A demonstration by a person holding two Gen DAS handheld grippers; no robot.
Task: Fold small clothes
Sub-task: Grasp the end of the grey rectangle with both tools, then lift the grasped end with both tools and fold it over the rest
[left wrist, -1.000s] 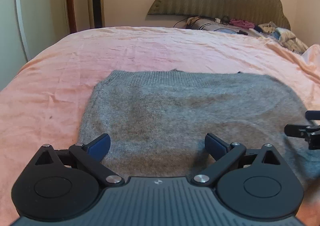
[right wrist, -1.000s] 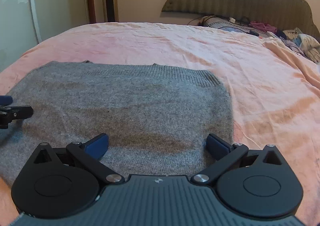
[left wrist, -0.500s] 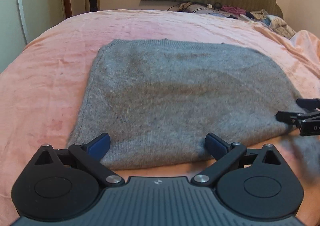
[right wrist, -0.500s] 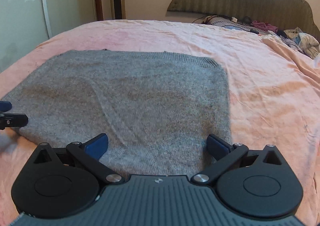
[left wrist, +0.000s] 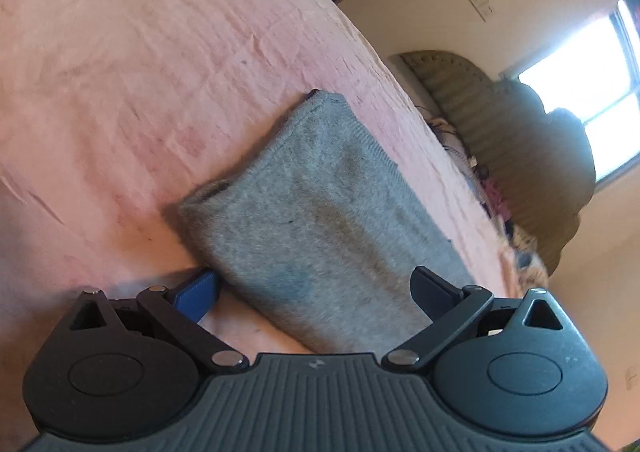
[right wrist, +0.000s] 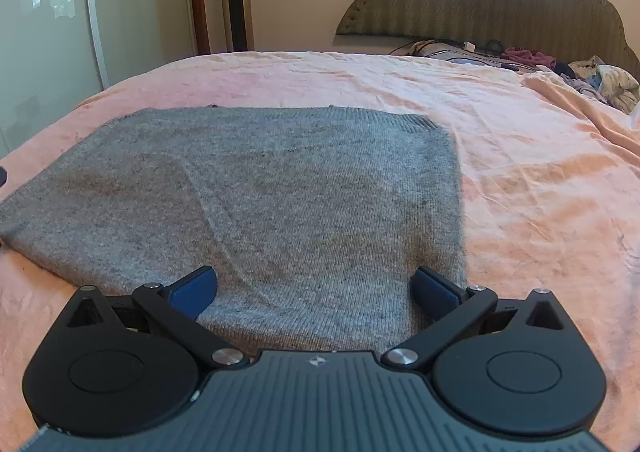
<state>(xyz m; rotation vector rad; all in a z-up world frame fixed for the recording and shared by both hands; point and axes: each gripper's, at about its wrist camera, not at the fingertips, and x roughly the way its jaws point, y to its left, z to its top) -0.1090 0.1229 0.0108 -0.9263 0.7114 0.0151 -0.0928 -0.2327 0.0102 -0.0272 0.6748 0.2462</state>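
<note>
On the pink-sheeted bed [right wrist: 520,180] the grey knit sweater [right wrist: 260,192], already folded into a rectangle, lies flat with its long axis running left-right across the right wrist view, ribbed hem at the far edge. Right tongs [right wrist: 314,288] are spread wide and empty, hovering over the near right edge of the knit; left tongs [left wrist: 314,292] are also spread and empty, rolled sideways at the left short end, blue pad [left wrist: 196,292] low by the sheet. My read: next fold is end-over-end along that axis, and left tongs sit nearer a graspable edge.
</note>
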